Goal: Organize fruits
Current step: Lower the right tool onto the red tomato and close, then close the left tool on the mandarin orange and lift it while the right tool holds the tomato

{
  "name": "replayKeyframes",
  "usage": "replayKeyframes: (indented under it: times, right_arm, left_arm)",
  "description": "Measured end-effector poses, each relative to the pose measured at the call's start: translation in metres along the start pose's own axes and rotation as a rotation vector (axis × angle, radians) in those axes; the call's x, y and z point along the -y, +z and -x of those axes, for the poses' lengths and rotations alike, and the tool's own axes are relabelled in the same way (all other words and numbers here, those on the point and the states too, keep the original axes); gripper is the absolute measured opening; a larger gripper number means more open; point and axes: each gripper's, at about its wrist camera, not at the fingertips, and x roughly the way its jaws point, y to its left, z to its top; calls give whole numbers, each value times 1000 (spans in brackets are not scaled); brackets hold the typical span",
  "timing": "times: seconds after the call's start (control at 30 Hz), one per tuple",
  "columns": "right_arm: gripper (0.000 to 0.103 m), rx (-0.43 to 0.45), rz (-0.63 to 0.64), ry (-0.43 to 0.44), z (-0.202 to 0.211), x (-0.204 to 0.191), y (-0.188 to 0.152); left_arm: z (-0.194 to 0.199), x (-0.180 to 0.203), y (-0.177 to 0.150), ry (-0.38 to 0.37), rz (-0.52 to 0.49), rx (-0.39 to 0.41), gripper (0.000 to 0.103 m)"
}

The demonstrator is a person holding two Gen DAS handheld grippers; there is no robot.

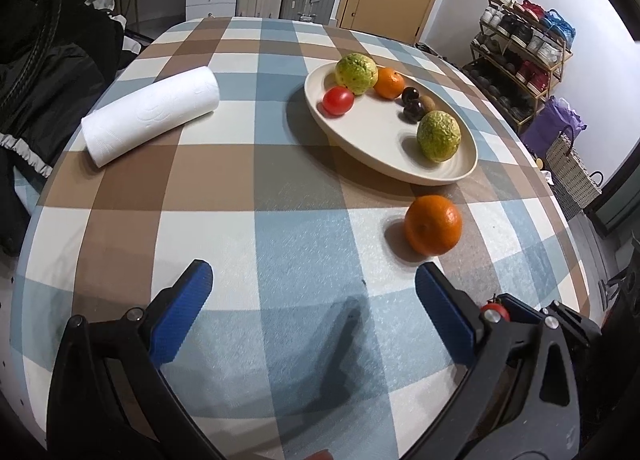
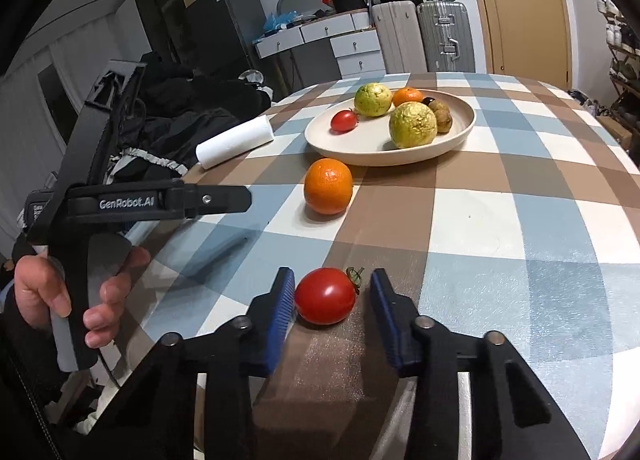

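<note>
dark small fruits (image 2: pixel 429 101) sit half hidden behind plate's (image 2: pixel 320 141) guava (image 2: pixel 413 125).

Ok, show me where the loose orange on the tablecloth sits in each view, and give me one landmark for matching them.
Left wrist view: the loose orange lies right of centre, on the cloth just in front of the plate's near rim.
Right wrist view: the same orange lies near the middle, below the plate's left end, beyond the tomato between the right gripper fingers.
Shared landmark: the cream plate of fruit.
</note>
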Motion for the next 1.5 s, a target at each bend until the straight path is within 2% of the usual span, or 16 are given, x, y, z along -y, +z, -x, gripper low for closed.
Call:
replayKeyframes:
  times: [0.47,0.63,0.93,1.0,1.03,1.1,1.2,1.23,1.3,1.37,1.5]
  right_arm:
    - [32,70,24,-52,17,12,9]
    - [32,78,23,-76,18,21,12]
    - [32,81,34,-58,24,20,16]
    - [32,86,27,-51,27,21,17]
    - [32,87,25,-52,27,21,16]
    - [32,82,18,-54,27,23,14]
    - [32,76,4,-54,27,26,12]
    - [32,72,3,-53,27,27,11]
    - [32,69,12,-61,28,26,11]
    - [32,68,15,-62,30,26,11]
    - [32,75,14,-68,32,25,12]
  left_arm:
    - [-28,35,21,-62,-64,-38,101]
    - [-40,47,28,-111,-64,-67,101]
    - [-55,55,33,-192,-46,-109,101]
    - [-55,54,33,-202,-46,-99,101]
    - [-54,54,33,-211,-45,-96,99]
    - [-54,52,34,-229,-36,-87,89]
    - [-53,48,34,-248,-32,-77,72]
    - [-53,48,34,-261,-32,-82,60]
    - [-55,47,34,-288,-33,-94,52]
    - [-53,50,32,-311,-39,-90,40]
    - [-49,59,30,-286,-85,-81,38]
